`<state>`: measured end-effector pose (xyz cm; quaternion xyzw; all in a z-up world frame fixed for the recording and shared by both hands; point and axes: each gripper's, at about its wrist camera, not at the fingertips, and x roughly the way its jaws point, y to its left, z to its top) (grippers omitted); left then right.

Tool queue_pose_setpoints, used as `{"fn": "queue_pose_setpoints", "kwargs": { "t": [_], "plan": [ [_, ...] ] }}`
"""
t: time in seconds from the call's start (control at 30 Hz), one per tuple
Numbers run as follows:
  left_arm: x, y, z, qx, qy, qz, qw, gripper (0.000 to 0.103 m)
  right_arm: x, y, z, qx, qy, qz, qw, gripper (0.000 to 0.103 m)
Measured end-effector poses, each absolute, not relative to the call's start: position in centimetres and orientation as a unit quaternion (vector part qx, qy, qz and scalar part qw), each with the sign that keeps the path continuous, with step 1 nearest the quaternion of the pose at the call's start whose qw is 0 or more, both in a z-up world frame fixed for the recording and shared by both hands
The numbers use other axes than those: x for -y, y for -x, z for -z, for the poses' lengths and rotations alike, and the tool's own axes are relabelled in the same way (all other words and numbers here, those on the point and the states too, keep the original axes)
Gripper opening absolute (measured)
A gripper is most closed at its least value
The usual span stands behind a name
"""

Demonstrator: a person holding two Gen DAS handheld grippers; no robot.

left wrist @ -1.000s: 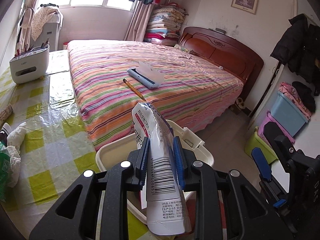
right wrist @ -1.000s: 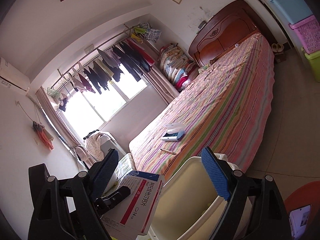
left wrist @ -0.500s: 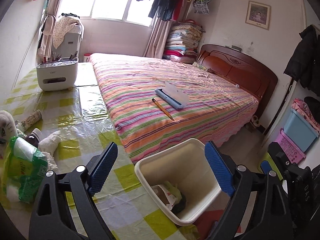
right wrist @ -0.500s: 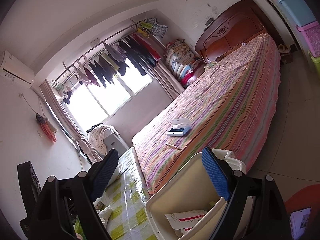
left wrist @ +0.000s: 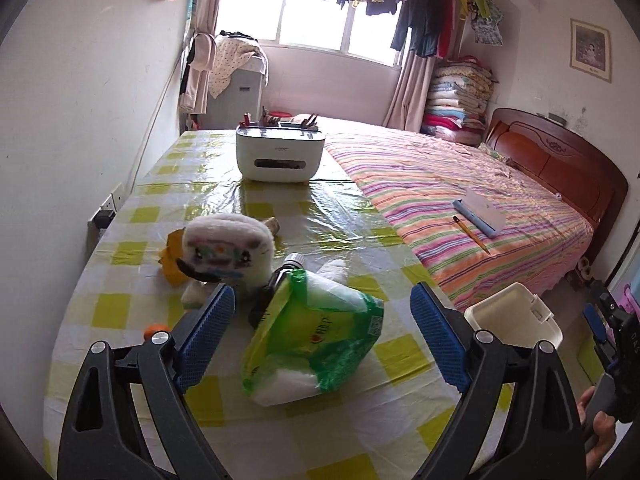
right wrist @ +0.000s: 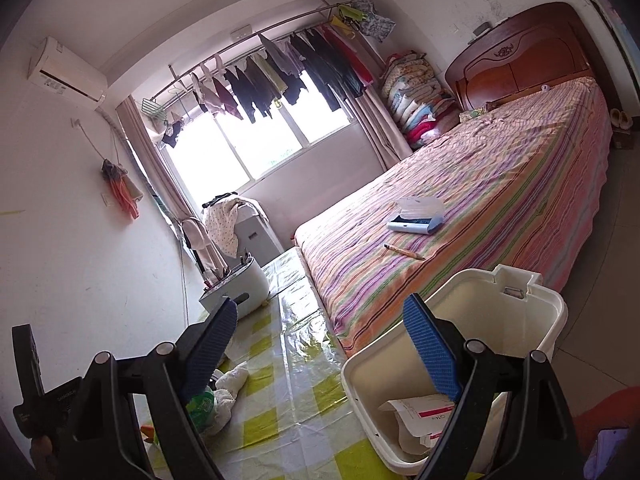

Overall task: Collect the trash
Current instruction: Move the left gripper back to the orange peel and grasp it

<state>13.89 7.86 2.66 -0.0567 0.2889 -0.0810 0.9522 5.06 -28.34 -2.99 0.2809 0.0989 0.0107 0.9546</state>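
A crumpled green and white plastic bag point(left wrist: 316, 340) lies on the checked table point(left wrist: 224, 184), right in front of my left gripper point(left wrist: 320, 336), whose jaws stand open and empty either side of it. Behind the bag are a dark bottle point(left wrist: 276, 284), a white plush toy point(left wrist: 228, 252) and a yellow wrapper point(left wrist: 172, 260). The cream trash bin point(right wrist: 472, 332) stands off the table's edge; a white and red medicine box point(right wrist: 424, 412) lies inside. My right gripper point(right wrist: 320, 348) is open and empty above the bin's near rim. The bin point(left wrist: 512, 320) also shows at right in the left wrist view.
A white organizer box point(left wrist: 280, 156) with pens stands at the table's far end. The striped bed point(left wrist: 472, 200) runs along the table's right side, with a pencil point(left wrist: 472, 236) and a blue case point(left wrist: 480, 212) on it. A small orange object point(left wrist: 155, 330) lies by my left finger.
My left gripper let the medicine box fall into the bin, opened wide, and swung left from the bin to the trash on the table. The right gripper shifted a little and stayed open.
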Motion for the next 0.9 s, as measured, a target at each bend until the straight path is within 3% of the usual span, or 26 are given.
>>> {"fn": "queue_pose_setpoints", "kwargs": {
  "t": [0.33, 0.5, 0.77, 0.9],
  "plan": [
    [-20.3, -17.7, 2.7, -0.393, 0.072, 0.001, 0.917, 0.086, 22.7, -6.4, 2.4, -0.126, -0.234, -0.053, 0.963, 0.083],
    [-19.7, -19.7, 5.3, -0.431, 0.031, 0.004, 0.902, 0.069, 20.7, -6.7, 2.2, -0.133, -0.217, -0.063, 0.965, 0.083],
    [-18.9, -22.4, 8.6, -0.464, -0.011, -0.013, 0.886, 0.069, 18.7, -6.9, 2.1, -0.14, -0.19, -0.075, 0.969, 0.083],
    [-19.1, -22.6, 9.0, -0.469, 0.009, -0.01, 0.883, 0.038, 18.0, -7.3, 2.3, -0.147, -0.188, -0.085, 0.967, 0.083]
  ]
}}
